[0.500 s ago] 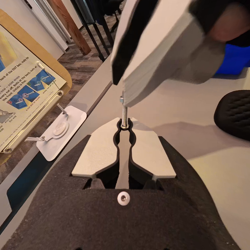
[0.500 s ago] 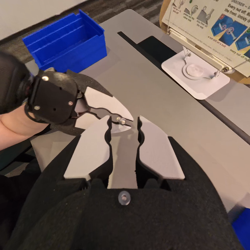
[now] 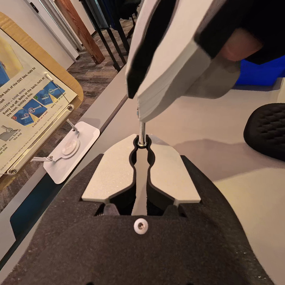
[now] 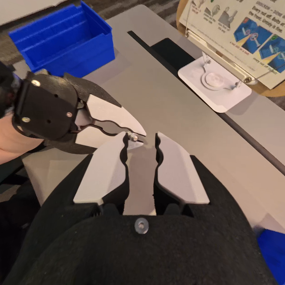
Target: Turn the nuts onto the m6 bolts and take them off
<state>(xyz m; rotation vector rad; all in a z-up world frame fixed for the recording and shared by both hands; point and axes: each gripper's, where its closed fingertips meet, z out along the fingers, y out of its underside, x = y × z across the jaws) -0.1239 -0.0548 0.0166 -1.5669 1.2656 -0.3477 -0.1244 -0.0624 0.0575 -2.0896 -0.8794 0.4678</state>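
Clamping a bolt [image 3: 141, 136] at its very tips, the left gripper [image 3: 142, 144] has its fingers drawn together around the bolt's lower end, where a hex shape, head or nut I cannot tell, sits in the notch between the black pads. The threaded shaft stands up out of the tips. From the left wrist view, the right gripper [image 3: 139, 108] comes down from above over the top of the bolt, and a small glint of metal shows at its fingertip edge, too small to name as a nut. Whether it presses on the bolt cannot be read there. The right wrist view answers that: the right gripper [image 4: 141, 137] has its fingers well apart, with bare tabletop [image 4: 169, 123] showing through the gap, and the rounded end of the bolt [image 4: 133, 137] sits just beside its left fingertip. That view also shows the left gripper [image 4: 141, 137] from the side, its fingers nearly closed, with a hand [image 4: 13, 137] behind it. Farther out, an empty-looking blue bin [image 4: 64, 41] stands at the far left of the tabletop, seen only as a blue patch in the left wrist view. An instruction card [image 3: 29, 108] leans on a white stand [image 3: 72, 151] at the tabletop's edge. A black mesh pad [image 3: 268, 131] appears only in the left wrist view.
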